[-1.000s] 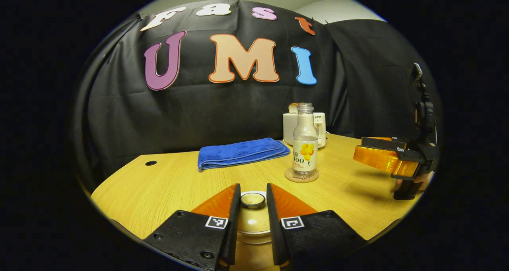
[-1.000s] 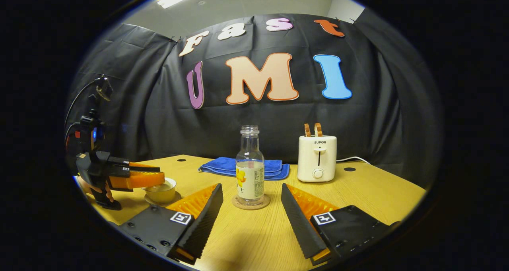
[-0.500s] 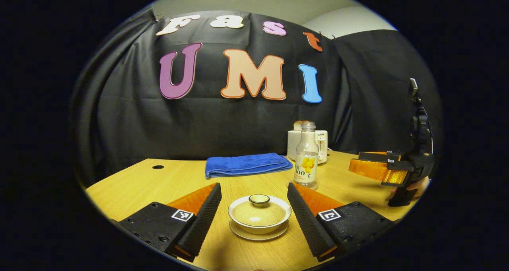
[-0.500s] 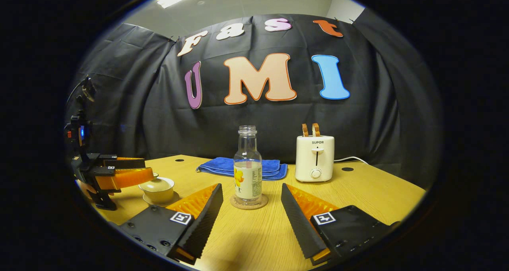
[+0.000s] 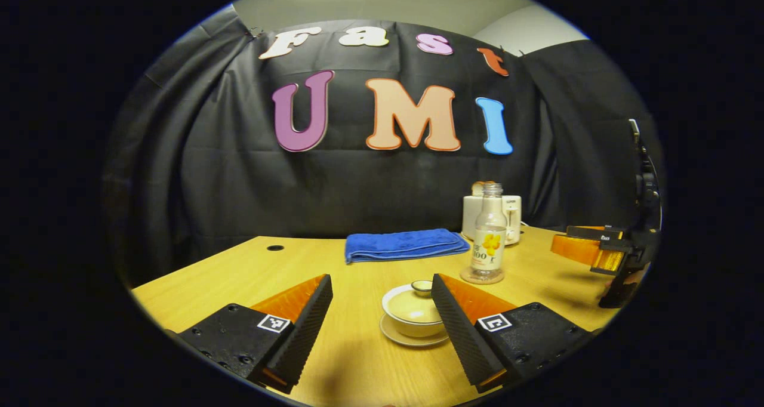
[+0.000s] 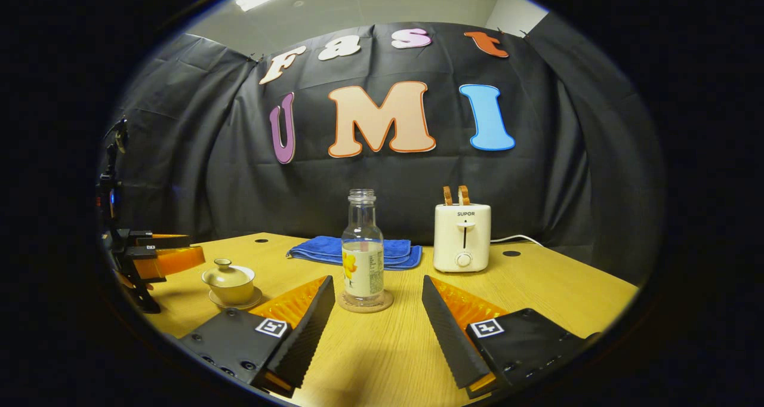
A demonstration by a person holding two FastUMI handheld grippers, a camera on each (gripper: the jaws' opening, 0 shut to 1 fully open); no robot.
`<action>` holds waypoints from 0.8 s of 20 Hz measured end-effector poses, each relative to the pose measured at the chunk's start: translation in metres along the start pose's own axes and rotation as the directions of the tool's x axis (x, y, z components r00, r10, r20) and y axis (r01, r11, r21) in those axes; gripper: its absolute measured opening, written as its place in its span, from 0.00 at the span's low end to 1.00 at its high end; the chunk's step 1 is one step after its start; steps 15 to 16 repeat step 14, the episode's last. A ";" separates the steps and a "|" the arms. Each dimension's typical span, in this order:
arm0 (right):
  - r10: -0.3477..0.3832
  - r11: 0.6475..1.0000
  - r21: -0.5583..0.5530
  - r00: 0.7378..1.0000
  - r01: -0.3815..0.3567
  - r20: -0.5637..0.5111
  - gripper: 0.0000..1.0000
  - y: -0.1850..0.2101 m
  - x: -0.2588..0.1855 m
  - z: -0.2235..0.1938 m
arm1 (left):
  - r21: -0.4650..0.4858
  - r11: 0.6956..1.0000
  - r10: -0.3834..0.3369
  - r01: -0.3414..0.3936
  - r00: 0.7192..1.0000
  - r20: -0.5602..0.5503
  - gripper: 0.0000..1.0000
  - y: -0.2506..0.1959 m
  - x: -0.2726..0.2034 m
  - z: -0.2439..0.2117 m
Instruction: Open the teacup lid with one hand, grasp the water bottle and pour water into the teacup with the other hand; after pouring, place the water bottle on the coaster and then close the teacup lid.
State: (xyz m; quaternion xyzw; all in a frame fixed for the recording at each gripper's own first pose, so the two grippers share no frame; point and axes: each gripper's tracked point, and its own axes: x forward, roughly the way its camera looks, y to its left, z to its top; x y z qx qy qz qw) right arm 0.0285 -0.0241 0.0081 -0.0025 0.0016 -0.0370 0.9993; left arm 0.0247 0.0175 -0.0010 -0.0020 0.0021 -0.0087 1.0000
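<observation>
A cream teacup (image 5: 412, 311) stands on its saucer with its lid (image 5: 422, 286) on, just inside my left gripper's right finger. My left gripper (image 5: 382, 280) is open, holds nothing, and is drawn back from the cup. In the right gripper view the same teacup (image 6: 228, 280) sits at the left, with the left gripper (image 6: 197, 247) beside it and apart from it. The clear, capless water bottle (image 6: 362, 258) stands upright on a round coaster (image 6: 365, 302). My right gripper (image 6: 377, 281) is open, short of the bottle.
A folded blue towel (image 6: 352, 249) lies behind the bottle. A white toaster (image 6: 462, 237) stands at the back right with its cord. The wooden table (image 6: 537, 287) has small cable holes. The right gripper (image 5: 561, 243) hangs at the left gripper view's right edge.
My left gripper opened off the lid's knob and pulled back and to the left, leaving the lid on the cup. The right gripper has barely shifted.
</observation>
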 end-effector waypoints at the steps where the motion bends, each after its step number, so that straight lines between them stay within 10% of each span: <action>1: -0.006 1.000 0.000 1.000 0.006 0.001 0.94 -0.001 -0.001 0.001 | 0.000 1.000 0.025 -0.025 1.000 0.002 0.98 0.005 -0.004 0.001; 16: -0.069 0.998 -0.004 0.998 0.069 0.004 0.94 -0.013 -0.009 0.001 | 0.003 0.989 0.147 -0.147 0.989 0.002 0.97 0.028 -0.016 0.000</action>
